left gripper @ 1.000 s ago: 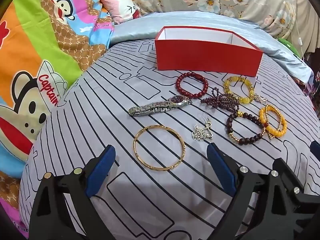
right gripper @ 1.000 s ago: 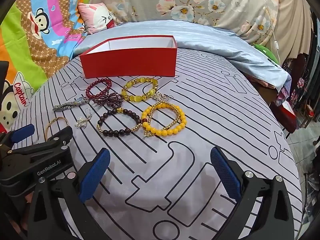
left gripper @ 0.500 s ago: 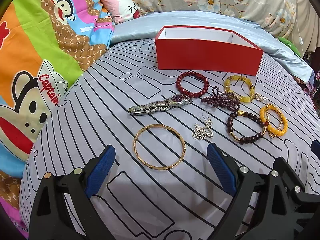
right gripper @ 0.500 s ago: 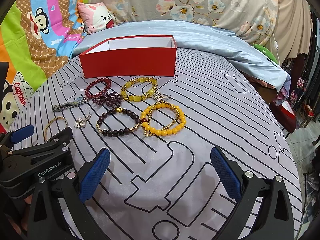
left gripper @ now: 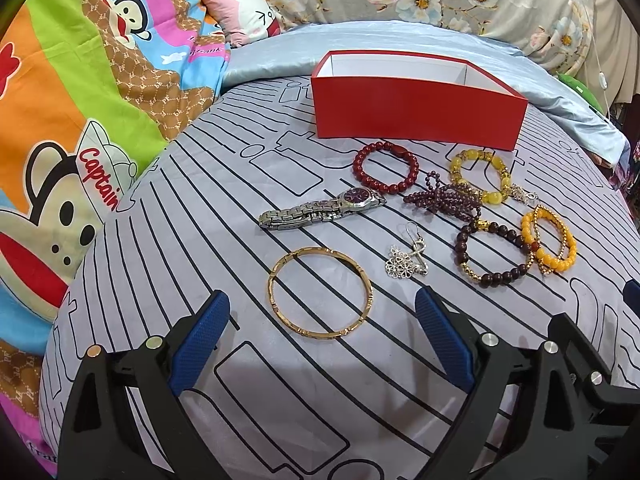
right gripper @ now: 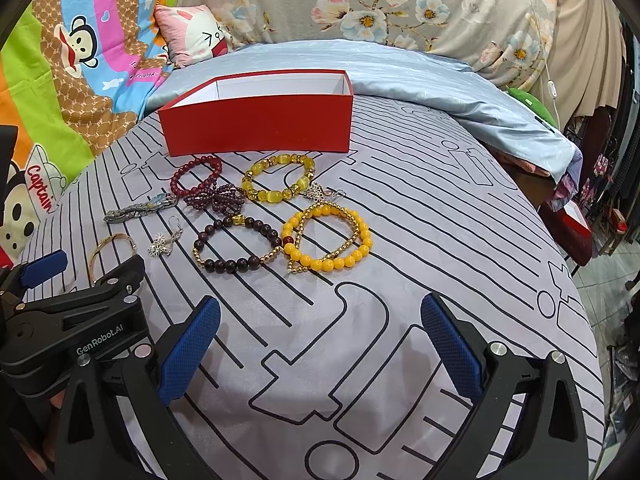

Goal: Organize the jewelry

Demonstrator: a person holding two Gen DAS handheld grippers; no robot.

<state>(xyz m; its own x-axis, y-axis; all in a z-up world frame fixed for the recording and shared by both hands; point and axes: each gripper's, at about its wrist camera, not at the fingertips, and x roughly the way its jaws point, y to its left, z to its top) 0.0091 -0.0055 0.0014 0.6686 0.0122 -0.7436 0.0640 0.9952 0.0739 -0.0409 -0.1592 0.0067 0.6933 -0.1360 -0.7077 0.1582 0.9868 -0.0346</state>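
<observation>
Jewelry lies all over the bed (left gripper: 160, 264), and none of it is in the red box (left gripper: 416, 116) yet, so the whole job is left. The box sits at 12 o'clock, looking empty. The gold bangle (left gripper: 320, 293) lies right ahead of the left gripper (left gripper: 322, 338). The right gripper (right gripper: 320, 346) is wide apart too. Both hold nothing.

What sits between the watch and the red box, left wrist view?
Mostly bare bedsheet. The dark red bead bracelet lies just off the watch's face end, short of the red box. Nothing else. The left wrist view shows it best.
</observation>
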